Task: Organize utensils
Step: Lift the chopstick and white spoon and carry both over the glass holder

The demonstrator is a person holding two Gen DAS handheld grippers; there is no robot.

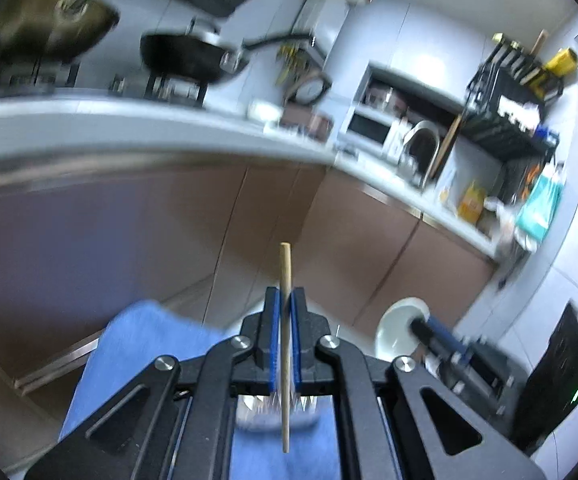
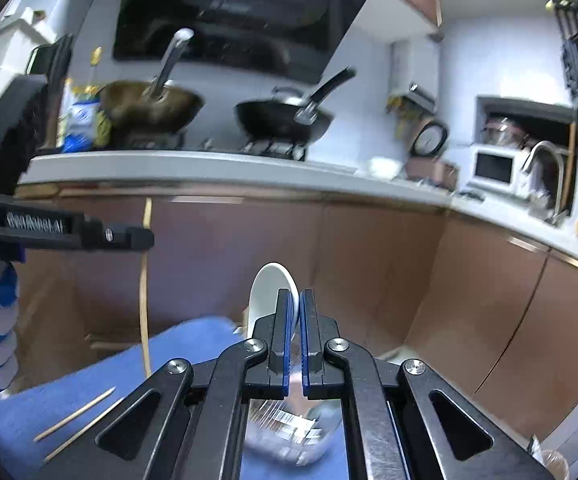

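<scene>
Wooden chopstick: a single pale, round wooden chopstick (image 1: 285, 344) is standing upright between the blue pads of the left gripper (image 1: 285, 320), its top sticking out past the fingertips and its lower end hanging below the jaws.
Left gripper: its black fingers are pinching nearly closed on the chopstick, with the stick filling the narrow gap; in the right wrist view the same gripper (image 2: 129, 236) is reaching in from the left edge with the chopstick (image 2: 143, 292) hanging down from it.
Right gripper: the right gripper (image 2: 298, 316) is squeezing its blue-lined fingers almost together on the edge of a white ceramic spoon (image 2: 269, 292), whose oval bowl is rising above and left of the fingertips.
Spoon from the other side: in the left wrist view the white spoon (image 1: 397, 332) is showing to the right of the left gripper, with the right gripper (image 1: 423, 328) clamping it.
Loose chopsticks: two more thin wooden chopsticks (image 2: 75, 420) are lying at a slant on the blue cloth mat (image 2: 41, 408), below and left of the right gripper.
Glass cup: a clear ribbed glass container (image 2: 289, 432) is sitting blurred directly beneath the right gripper's jaws on the mat; what it holds cannot be told.
Background: a white countertop (image 2: 209, 168) is running across ahead of both grippers, carrying a black frying pan (image 2: 281, 120).
</scene>
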